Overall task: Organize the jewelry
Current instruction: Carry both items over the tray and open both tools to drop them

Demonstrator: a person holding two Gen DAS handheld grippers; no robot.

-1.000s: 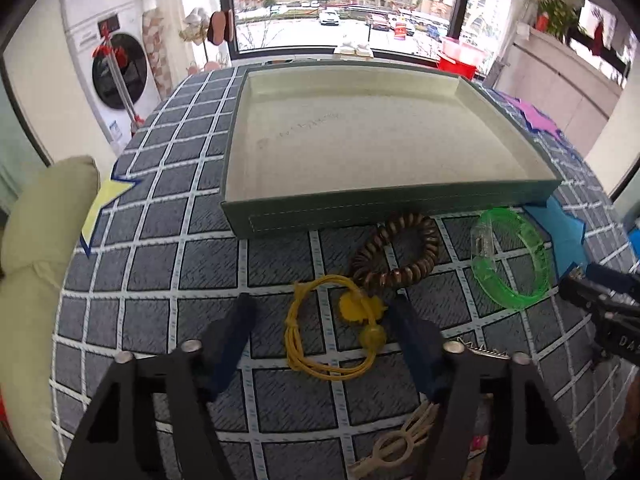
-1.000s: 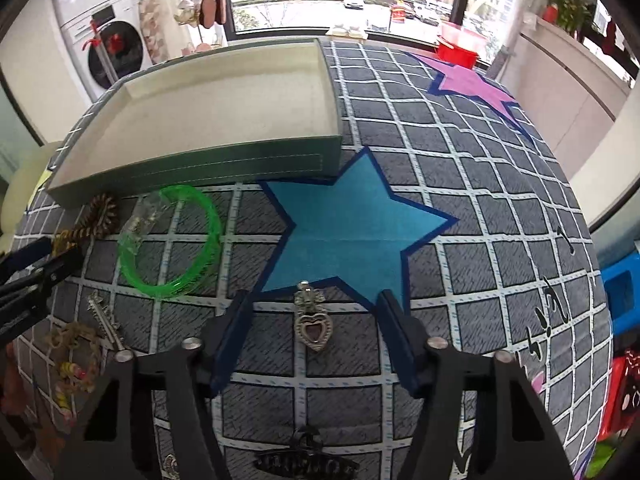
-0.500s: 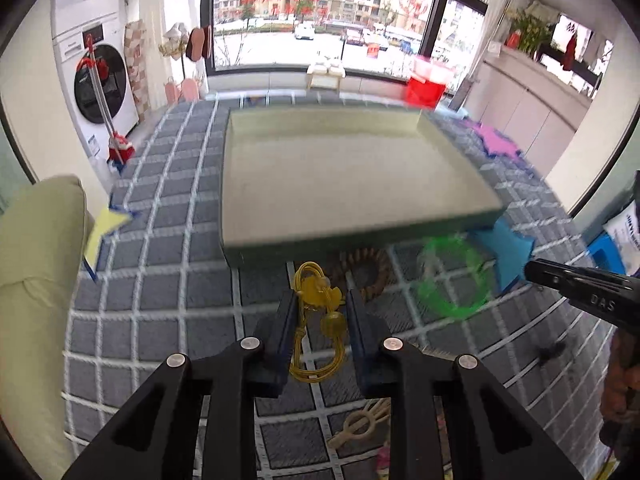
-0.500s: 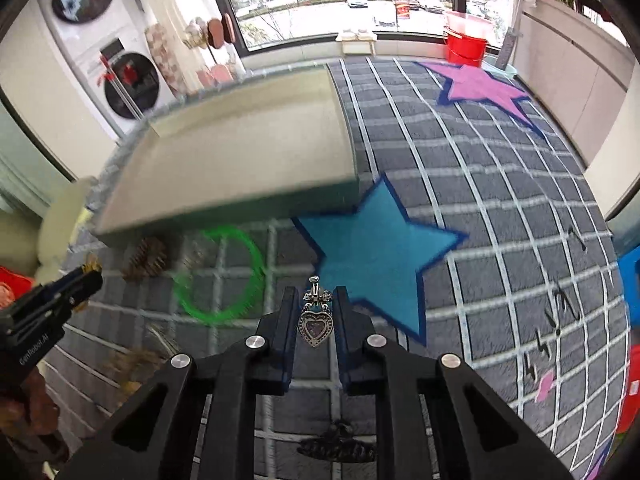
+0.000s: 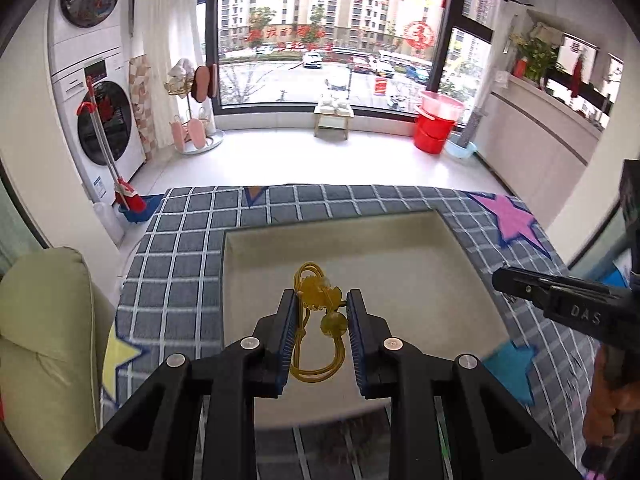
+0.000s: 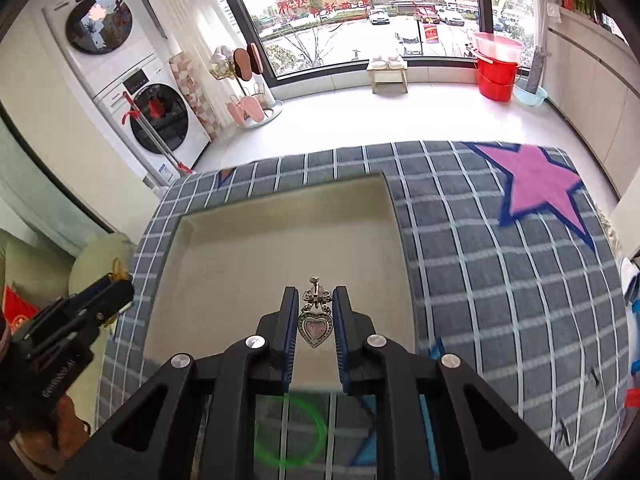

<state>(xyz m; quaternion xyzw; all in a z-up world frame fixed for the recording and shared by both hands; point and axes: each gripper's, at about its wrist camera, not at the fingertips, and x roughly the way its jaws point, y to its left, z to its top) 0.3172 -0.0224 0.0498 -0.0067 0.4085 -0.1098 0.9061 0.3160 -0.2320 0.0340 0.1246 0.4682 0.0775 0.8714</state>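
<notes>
left wrist view: left gripper (image 5: 322, 310) closed narrow on the yellow cord necklace (image 5: 318, 322) at frame centre, held over the tray (image 5: 472, 264); cord loops sag below the pads, so judged light, limp, likely to snag; hold by the bead cluster. right gripper body crosses the right edge, a collision risk over the tray. right wrist view: right gripper (image 6: 316, 312) pinched on the heart pendant (image 6: 315, 326), lower centre, above the tray's near part; small, rigid, metal, probably slippery; grip its flat sides. green bangle (image 6: 290, 432) lies on the checked cloth (image 6: 480, 280) at bottom, blurred.
</notes>
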